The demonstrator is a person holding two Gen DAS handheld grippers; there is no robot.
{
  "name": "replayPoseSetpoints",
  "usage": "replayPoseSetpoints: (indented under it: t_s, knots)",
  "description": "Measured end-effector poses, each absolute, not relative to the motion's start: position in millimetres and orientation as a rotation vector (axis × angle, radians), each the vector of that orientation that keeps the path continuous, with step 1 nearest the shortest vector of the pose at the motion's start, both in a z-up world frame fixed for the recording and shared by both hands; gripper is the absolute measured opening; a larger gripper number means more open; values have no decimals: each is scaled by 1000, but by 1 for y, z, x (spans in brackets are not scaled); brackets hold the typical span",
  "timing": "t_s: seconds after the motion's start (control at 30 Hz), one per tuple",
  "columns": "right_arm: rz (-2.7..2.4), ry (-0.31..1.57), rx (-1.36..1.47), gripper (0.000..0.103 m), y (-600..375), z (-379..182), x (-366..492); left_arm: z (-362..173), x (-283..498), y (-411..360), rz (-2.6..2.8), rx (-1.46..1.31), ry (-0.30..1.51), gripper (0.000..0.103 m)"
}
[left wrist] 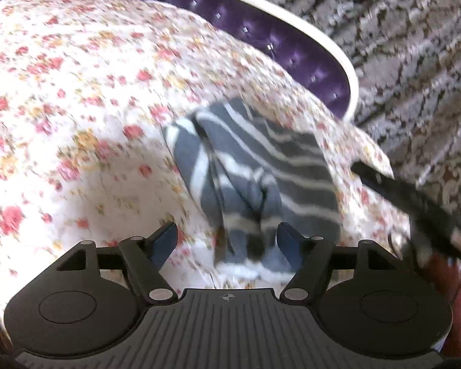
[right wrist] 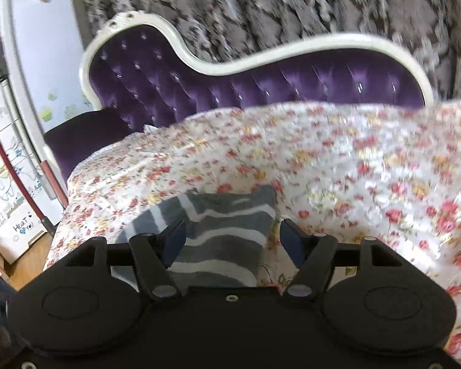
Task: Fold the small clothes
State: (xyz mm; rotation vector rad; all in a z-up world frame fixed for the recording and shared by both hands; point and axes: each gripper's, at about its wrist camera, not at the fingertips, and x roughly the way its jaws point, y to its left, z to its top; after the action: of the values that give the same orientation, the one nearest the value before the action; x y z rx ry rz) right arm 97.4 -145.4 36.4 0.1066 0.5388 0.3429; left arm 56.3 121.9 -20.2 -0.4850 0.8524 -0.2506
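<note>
Both grippers stand released, nothing pinched between their pads. One grey garment with white stripes (left wrist: 255, 178) lies bunched on the floral bedspread (left wrist: 76, 92). From the left wrist view, the left gripper (left wrist: 227, 240) sits at the garment's near edge, cloth showing in the gap and past the right-hand pad, untouched by either. From the right wrist view, the right gripper (right wrist: 233, 240) has the garment between and beyond its fingers, nearer the left-hand pad. Purple tufted headboard (right wrist: 199, 92) stands behind.
</note>
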Motion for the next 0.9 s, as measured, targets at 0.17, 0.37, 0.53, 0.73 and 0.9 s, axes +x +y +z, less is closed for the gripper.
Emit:
replayPoseSetpoints:
  t_s: [0.17,0.37,0.53,0.73,0.9]
  knots:
    - [385,521,108,71,-136,35,80,-8,76,120,-251,-474,833,72]
    - [398,536,133,71,-136,25,69,-10,107,99,-327,-509,858,72]
    - [397,542,150,71,-138,24,62,-25,134,90,-315,-559,905,71]
    - [396,551,151,71,-140,22,58,-29,149,88,-236,-521,903,33]
    - [406,570,148,71,-137,18,62,-31,138,95,-217,-515,857,7]
